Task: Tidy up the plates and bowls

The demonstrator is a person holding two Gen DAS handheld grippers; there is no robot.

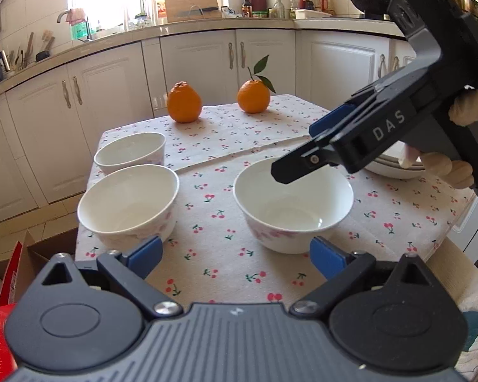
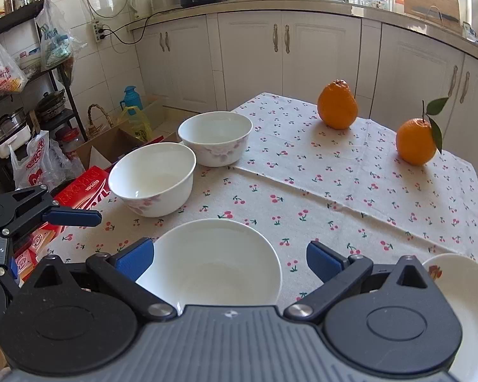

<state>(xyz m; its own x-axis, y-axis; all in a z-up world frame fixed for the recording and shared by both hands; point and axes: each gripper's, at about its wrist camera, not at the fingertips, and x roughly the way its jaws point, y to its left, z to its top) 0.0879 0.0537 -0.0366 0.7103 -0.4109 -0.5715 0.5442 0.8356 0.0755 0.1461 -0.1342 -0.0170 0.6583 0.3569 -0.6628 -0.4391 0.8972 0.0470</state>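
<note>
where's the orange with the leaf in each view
Left wrist view: the orange with the leaf is at upper centre, on the far edge of the table, to the right of the plain orange.
Right wrist view: the same orange is at the right edge, mid height, to the right of the plain one.
Shared landmark: the plain orange, always at its left.
</note>
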